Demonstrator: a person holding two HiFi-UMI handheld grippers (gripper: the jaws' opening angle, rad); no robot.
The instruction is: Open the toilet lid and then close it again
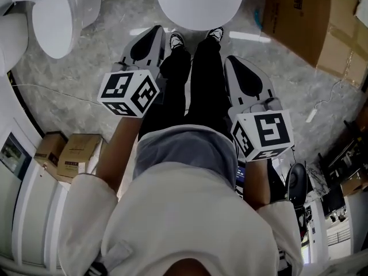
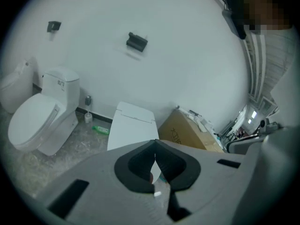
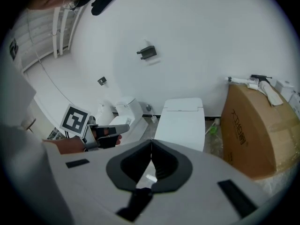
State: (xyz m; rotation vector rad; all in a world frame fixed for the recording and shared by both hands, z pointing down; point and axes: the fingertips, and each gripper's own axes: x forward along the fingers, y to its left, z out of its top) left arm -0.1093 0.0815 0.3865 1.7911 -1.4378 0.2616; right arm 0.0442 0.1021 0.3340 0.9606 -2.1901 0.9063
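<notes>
Left tool (image 2: 155, 143): grey jaws pressed together, nothing between. Right tool (image 3: 150, 143): jaws likewise together, empty. Both tools held low, pointing toward white flat-lidded toilet (image 1: 198, 2) just ahead of person's shoes (image 1: 177, 39). Lid down, neither tool touching it. Brown cardboard box (image 1: 310, 22) right of toilet, second white oval toilet (image 1: 54, 16) left, all on grey marbled floor (image 1: 86, 79).
</notes>
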